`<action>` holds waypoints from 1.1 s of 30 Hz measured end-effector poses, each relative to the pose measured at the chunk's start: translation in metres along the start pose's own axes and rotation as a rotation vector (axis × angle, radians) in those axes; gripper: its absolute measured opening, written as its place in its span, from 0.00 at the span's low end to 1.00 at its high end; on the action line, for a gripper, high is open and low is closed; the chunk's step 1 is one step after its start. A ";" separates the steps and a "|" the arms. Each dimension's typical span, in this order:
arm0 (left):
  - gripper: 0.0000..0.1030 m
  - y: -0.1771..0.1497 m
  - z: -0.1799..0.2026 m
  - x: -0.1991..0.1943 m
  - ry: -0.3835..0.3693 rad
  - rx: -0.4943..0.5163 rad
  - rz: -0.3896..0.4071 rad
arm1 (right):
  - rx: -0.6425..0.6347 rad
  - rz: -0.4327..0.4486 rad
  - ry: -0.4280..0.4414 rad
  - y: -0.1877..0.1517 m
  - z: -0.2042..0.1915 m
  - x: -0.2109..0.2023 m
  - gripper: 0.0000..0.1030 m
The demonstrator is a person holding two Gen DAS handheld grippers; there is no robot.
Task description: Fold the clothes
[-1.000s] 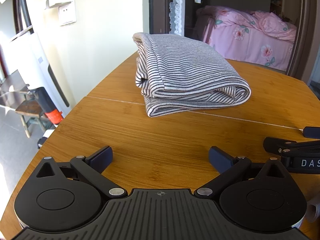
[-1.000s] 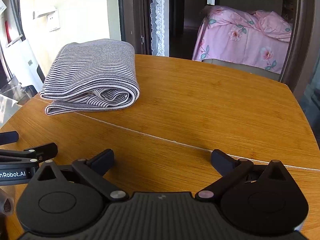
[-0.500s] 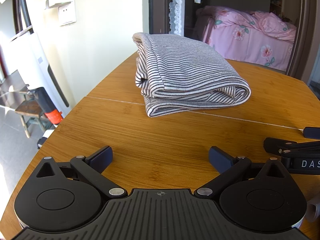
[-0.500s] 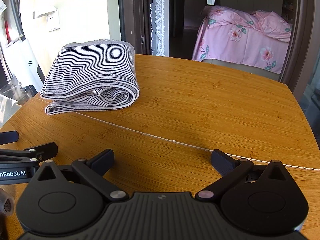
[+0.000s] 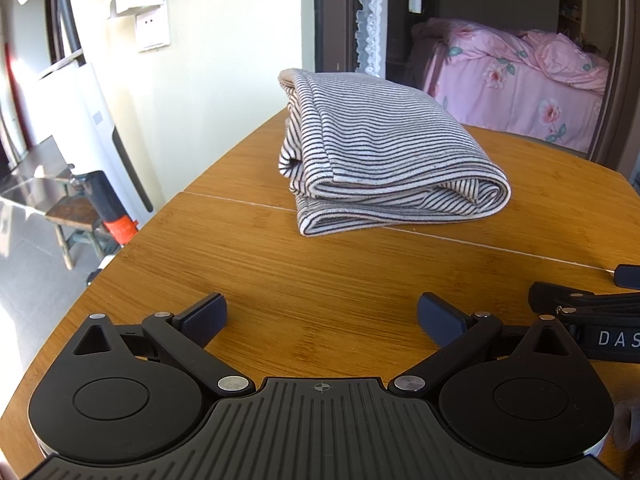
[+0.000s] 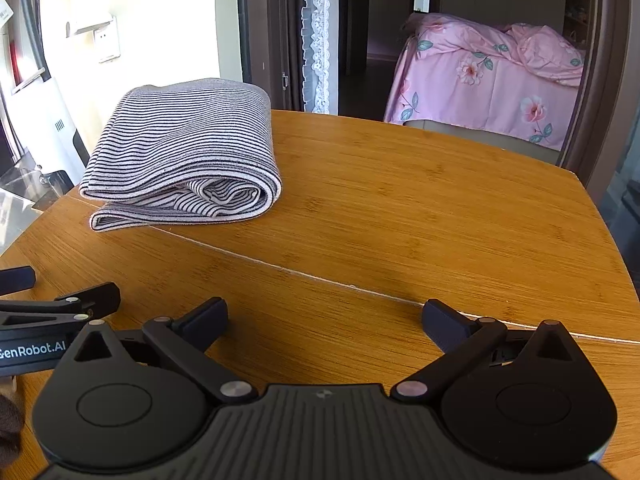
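the black-and-white striped knit garment [image 5: 384,152] lies folded into a thick bundle on the round wooden bamboo-grain tabletop [image 5: 320,280]. it sits on the far left part of the tabletop, and its near edge lies along the thin pale seam [image 5: 480,246] that runs across the wood. in the left wrist view the rolled fold faces right and the loose layered edges face left. in the right wrist view the same garment [image 6: 188,152] is at the upper left, and the open end of the fold with its inner layers points toward the camera.

the left claw [image 5: 322,312] is released, its two dark blue fingers [image 5: 204,314] wide apart above bare wood, and it holds nothing. it is well apart from the garment, on the near side of the seam. the right claw [image 6: 324,318] is released in the same way, also empty, low over the tabletop [image 6: 420,208] near the seam [image 6: 320,278]. the two claws are side by side: each camera shows a part of the other black tool at the edge of its picture.

behind the tabletop there is an open doorway with a white lace curtain [image 6: 316,36], and through it a bed with a pink flowered cover [image 6: 488,80]. a white wall socket [image 5: 150,30] is on the cream wall at the left.
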State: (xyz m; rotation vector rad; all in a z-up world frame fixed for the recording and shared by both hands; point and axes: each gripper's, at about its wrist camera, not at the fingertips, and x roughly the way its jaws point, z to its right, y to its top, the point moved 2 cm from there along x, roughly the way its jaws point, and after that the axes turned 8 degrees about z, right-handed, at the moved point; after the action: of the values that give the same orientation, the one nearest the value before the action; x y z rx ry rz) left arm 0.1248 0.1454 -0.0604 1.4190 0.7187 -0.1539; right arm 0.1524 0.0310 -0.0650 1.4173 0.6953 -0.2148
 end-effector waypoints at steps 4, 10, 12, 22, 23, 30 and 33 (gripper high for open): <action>1.00 0.005 0.004 0.010 -0.018 0.032 0.021 | -0.036 0.022 0.053 0.002 0.002 0.006 1.00; 1.00 0.009 0.001 0.017 -0.049 0.022 0.014 | -0.052 0.038 0.086 0.005 0.005 0.017 1.00; 1.00 0.010 0.000 0.018 -0.049 0.021 0.014 | -0.052 0.038 0.086 0.005 0.005 0.018 1.00; 1.00 0.010 0.000 0.018 -0.049 0.021 0.014 | -0.050 0.039 0.089 0.005 0.007 0.016 1.00; 1.00 0.009 0.000 0.018 -0.049 0.021 0.014 | -0.050 0.039 0.089 0.004 0.007 0.016 1.00; 1.00 0.009 -0.001 0.019 -0.049 0.021 0.014 | -0.050 0.039 0.088 0.005 0.005 0.017 1.00; 1.00 0.009 0.000 0.019 -0.049 0.021 0.014 | -0.050 0.039 0.089 0.005 0.006 0.017 1.00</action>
State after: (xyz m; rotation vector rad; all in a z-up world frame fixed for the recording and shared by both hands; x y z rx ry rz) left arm 0.1439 0.1533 -0.0626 1.4347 0.6684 -0.1853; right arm 0.1701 0.0305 -0.0703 1.3979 0.7401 -0.1039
